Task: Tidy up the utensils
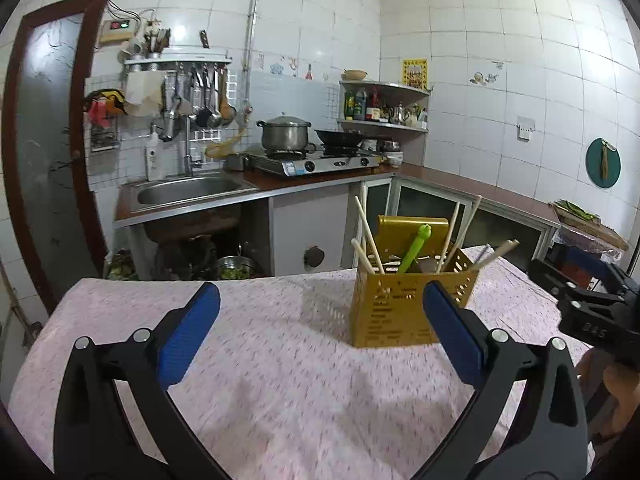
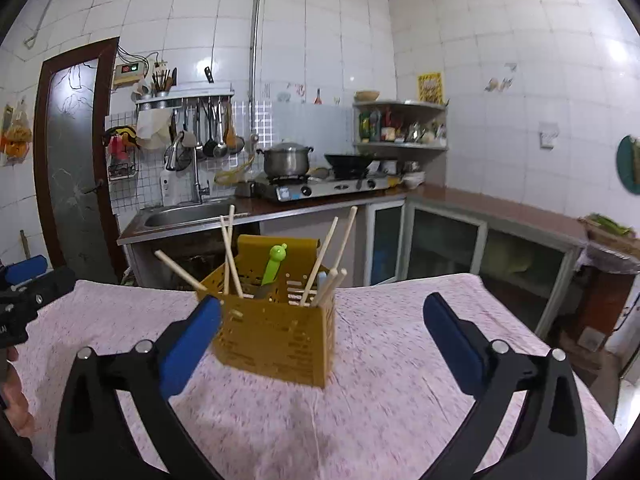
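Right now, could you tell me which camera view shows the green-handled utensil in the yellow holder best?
The right wrist view: the green-handled utensil shows handle and dark lower part above the yellow holder. The left wrist view shows only its handle against the holder's raised back.

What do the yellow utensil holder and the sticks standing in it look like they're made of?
Utensil holder: likely moulded plastic, mustard yellow with a matte finish, its walls pierced by rows of slots. Chopsticks: pale, unpainted, uniform sticks, probably wood or bamboo; grain is too fine to tell. The green-handled utensil among them looks like glossy plastic.
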Demonstrator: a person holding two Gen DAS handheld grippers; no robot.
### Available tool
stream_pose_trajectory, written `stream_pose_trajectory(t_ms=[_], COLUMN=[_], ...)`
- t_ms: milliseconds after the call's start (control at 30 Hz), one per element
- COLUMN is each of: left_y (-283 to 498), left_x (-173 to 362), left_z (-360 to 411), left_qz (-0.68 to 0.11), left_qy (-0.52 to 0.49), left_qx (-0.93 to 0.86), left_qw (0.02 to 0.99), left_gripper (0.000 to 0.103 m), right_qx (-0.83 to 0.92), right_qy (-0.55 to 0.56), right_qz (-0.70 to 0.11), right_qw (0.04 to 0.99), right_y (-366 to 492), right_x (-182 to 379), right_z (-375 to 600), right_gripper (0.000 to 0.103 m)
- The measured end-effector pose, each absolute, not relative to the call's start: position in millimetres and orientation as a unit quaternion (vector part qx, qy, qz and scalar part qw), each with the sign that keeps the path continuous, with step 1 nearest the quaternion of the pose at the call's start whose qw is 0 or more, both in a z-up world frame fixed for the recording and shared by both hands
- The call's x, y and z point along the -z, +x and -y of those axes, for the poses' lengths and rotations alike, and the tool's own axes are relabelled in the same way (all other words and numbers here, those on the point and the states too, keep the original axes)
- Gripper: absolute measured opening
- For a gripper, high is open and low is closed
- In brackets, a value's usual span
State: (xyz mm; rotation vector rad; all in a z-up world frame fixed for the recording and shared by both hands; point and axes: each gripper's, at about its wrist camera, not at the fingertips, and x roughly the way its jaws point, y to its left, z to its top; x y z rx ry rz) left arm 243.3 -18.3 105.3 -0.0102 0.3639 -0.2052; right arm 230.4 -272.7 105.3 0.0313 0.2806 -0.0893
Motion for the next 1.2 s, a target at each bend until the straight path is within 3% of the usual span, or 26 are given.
stream_pose_trajectory(t_ms=[633,833,1200], left_y=[70.5,39.0,19.1], left_x=[-90.6,-72.6,-57.5], left_z=[-0.8,14.4,17.8], left_qz=[-0.140,-0.132,-0.139], left_qy=[-0.028,0.018,0.011], left_qx=[0.059,0.057,0.080], left_qw=[0.988,0.989,0.987], left_gripper=[0.098,0.098,0.098], right_qx=[0.096,0.107,0.113], right_qy=[0.030,0.024,0.026], right_qz=[-0.130,-0.116,-0.114], right_qw=[0.986,0.987,0.987], right_y=[47.0,10.5,-10.9], right_x=[-91.5,-84.9,-71.9], right_z=[239.8,233.4,233.1], right_gripper=[0.099,0.099,0.099])
